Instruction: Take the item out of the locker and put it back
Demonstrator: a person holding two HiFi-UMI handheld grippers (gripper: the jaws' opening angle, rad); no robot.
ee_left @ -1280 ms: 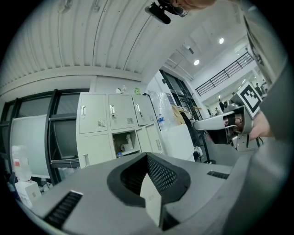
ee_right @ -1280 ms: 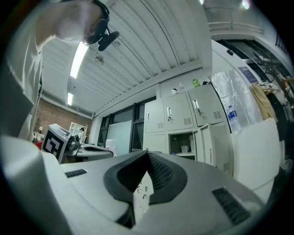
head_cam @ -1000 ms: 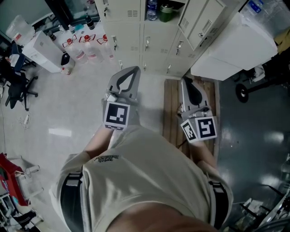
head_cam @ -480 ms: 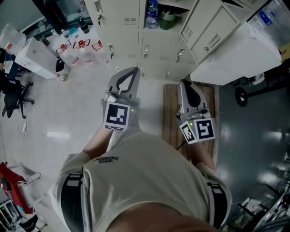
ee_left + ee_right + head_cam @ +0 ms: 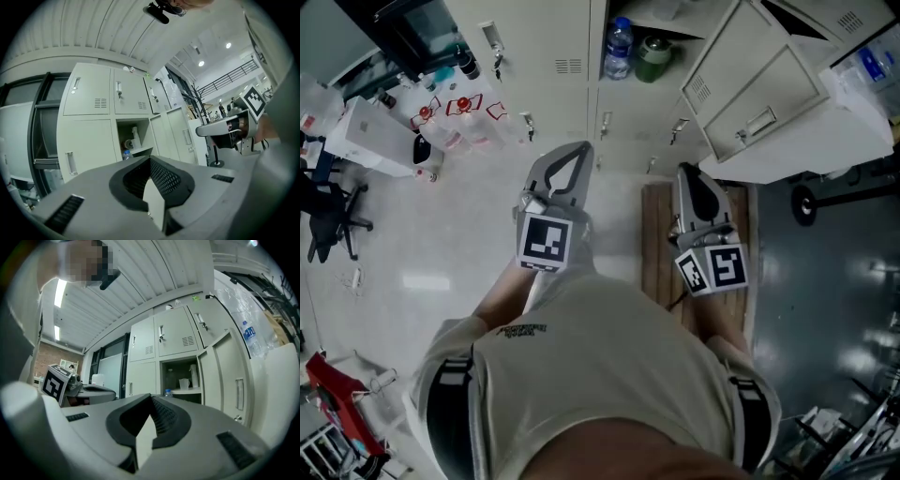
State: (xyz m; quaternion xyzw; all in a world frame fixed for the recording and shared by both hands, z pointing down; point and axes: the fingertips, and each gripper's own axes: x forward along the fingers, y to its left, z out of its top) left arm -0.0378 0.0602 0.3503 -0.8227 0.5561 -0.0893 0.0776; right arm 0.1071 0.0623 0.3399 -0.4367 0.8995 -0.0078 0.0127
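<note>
An open locker compartment (image 5: 649,28) shows at the top of the head view, with its door (image 5: 759,89) swung out to the right. Inside stand a water bottle (image 5: 619,47) and a green jar (image 5: 653,57). In the right gripper view the compartment (image 5: 180,380) holds a bottle (image 5: 168,392), a clear cup (image 5: 183,383) and a tall white bottle (image 5: 193,375). My left gripper (image 5: 575,148) and right gripper (image 5: 687,169) are held side by side, short of the lockers. Both are shut with nothing between the jaws (image 5: 150,159) (image 5: 151,397).
A wooden pallet (image 5: 659,248) lies on the floor under my right gripper. A large white box (image 5: 825,141) and a wheel (image 5: 802,202) stand to the right. Several bottles (image 5: 459,122) and a white case (image 5: 370,141) sit on the floor at the left.
The lockers have slid lower and grown larger in the head view, so the open compartment is closer. Both grippers keep the same pose and stay shut.
</note>
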